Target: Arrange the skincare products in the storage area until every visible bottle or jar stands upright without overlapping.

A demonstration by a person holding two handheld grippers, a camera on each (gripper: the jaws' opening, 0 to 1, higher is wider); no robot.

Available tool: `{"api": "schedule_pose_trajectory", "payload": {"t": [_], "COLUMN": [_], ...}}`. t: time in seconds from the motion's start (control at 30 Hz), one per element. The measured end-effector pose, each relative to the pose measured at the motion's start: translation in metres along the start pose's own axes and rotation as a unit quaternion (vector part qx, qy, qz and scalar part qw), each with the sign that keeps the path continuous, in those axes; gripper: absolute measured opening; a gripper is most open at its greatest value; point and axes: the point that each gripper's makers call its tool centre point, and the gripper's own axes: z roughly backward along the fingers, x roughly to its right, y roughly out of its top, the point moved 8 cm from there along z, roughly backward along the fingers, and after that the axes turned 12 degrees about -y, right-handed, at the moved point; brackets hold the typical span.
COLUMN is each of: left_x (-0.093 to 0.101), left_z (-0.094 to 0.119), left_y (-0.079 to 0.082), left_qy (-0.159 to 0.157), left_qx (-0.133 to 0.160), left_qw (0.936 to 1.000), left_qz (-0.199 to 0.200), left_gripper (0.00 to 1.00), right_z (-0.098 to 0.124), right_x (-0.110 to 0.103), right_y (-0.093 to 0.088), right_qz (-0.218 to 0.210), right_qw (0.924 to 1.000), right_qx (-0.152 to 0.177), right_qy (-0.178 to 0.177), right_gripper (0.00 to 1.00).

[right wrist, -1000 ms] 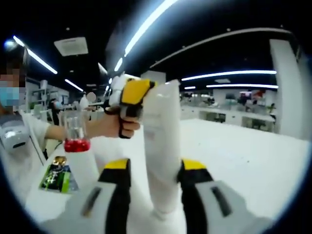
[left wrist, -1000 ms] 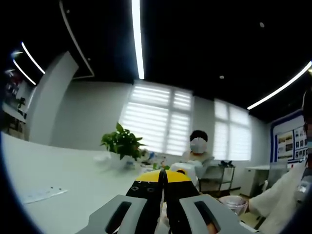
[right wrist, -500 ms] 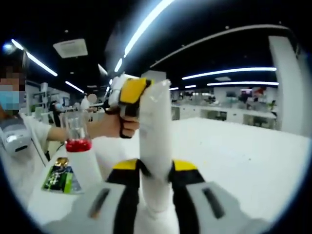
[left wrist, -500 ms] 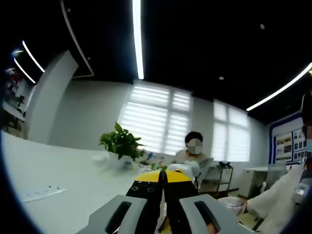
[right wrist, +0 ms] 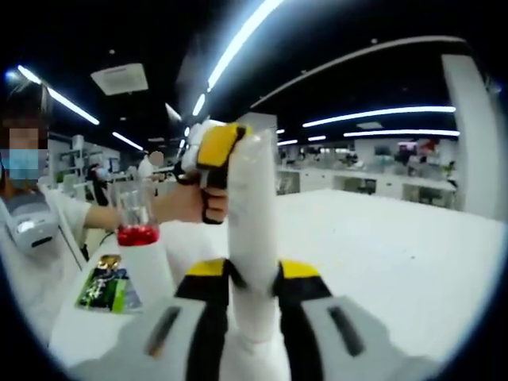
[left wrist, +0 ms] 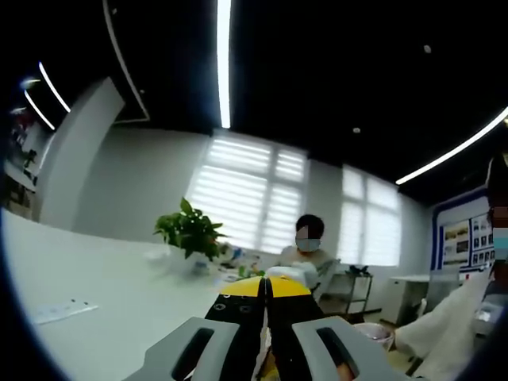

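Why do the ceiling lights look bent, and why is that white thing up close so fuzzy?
Both cameras are fisheye, so straight things curve. In the left gripper view the ceiling light strips bow toward the edges, and the windows glare bright. In the right gripper view the white tube, clamped by the right gripper, sits near the lens and looks soft, while the glass with red contents is also slightly blurred.

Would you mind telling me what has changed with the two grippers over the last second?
The right gripper closed its jaws onto the white tube standing between them; a second ago they stood apart on either side of it. The left gripper stayed shut, held up over the white table. The clear glass with red contents remains in place.
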Motion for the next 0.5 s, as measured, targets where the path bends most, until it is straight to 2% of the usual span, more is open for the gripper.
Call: {"api": "schedule_pose_trajectory", "payload": {"t": [0.5], "left_x": [0.0005], "left_z": [-0.0011], "left_y": [0.0002], "left_qy": [-0.009], "left_qx": [0.002], "left_qw": [0.9999], "left_qz": [0.010], "left_gripper": [0.00], "right_z": [0.0051], "right_x": [-0.0050], "right_y": [-0.0003], "right_qz": [-0.004], "right_qw": [0.9998], "right_qx": [-0.006], "right_qy": [0.017], "right_gripper": [0.21]}}
